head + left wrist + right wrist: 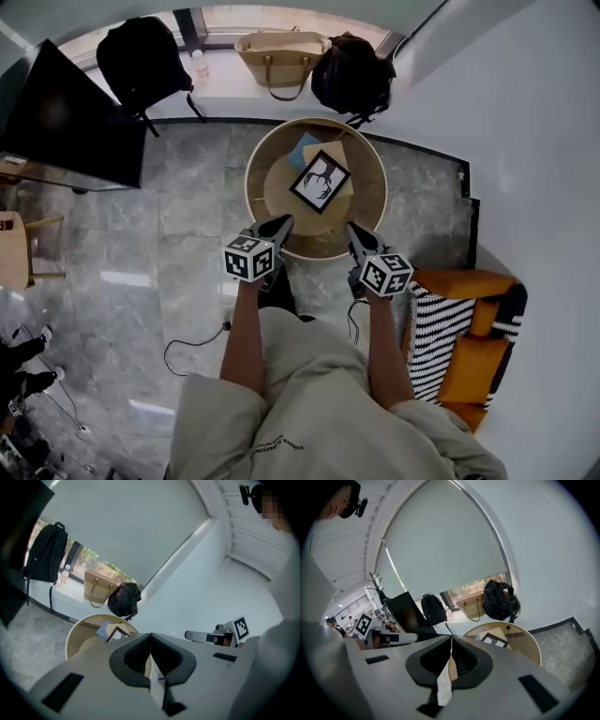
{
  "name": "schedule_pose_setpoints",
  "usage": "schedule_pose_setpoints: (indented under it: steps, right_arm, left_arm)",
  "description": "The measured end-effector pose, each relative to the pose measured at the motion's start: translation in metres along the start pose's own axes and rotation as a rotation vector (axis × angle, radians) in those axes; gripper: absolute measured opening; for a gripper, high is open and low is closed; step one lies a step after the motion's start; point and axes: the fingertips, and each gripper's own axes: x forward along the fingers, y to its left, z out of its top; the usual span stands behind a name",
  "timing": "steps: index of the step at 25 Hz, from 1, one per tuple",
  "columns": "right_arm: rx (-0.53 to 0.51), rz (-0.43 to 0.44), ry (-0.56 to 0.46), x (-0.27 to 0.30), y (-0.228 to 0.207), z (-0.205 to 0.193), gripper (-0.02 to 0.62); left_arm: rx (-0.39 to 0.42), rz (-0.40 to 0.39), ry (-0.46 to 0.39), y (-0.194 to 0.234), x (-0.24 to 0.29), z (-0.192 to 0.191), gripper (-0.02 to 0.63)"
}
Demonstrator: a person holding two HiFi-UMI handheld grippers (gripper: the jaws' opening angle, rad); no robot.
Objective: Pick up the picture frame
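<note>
Below me, in the head view, grey marble floor [187, 206] fills most of what I see. One large dark screen [66, 117] leans in at ten o'clock. One round wooden counter [251, 173] stands at twelve o'clock, just beyond my two tools. One orange armchair [473, 352] sits at four o'clock with one black-and-white striped throw [436, 337] draped over its near side.

Along the window sill past the counter I count two black backpacks, one [141, 61] at eleven o'clock and one [352, 75] at one o'clock. A single tan tote bag [281, 56] stands between them. A small pale bottle or cup [199, 64] sits beside the left backpack; I cannot tell which it is.

I have two tools in play. The left hand-held gripper [281, 223] hangs over the counter's near rim at seven o'clock of the counter. Its own view shows the jaws pressed together with nothing between them. The right hand-held gripper [354, 230] hangs over the rim at five o'clock, and its jaws are likewise closed and empty. Each carries one marker cube, and neither touches anything on the counter.

The one picture frame [320, 181] lies flat near the counter's middle, turned cornerwise to me. It has a black border round a white sheet with a dark antlered figure. It rests on one tan sheet [333, 150], with one blue booklet [302, 150] at eleven o'clock of the frame. It lies well apart from both closed tips.
</note>
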Motion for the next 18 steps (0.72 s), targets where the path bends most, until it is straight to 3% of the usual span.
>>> schedule_pose_setpoints:
  steps: [7,14,18]
  right_arm:
    - [-0.046,-0.051,0.124,0.067,-0.017,-0.012,0.034]
    - [-0.054,-0.051,0.222,0.126,-0.036,-0.045,0.034]
    - [-0.050,-0.056,0.270,0.145,-0.054,-0.069,0.034]
  left_arm:
    - [-0.156,0.013,0.102,0.071,0.027,-0.037,0.020]
    - [-0.203,-0.002,0.208,0.124,0.064,-0.068,0.020]
    - [-0.252,-0.059,0.261,0.143,0.091,-0.089,0.021]
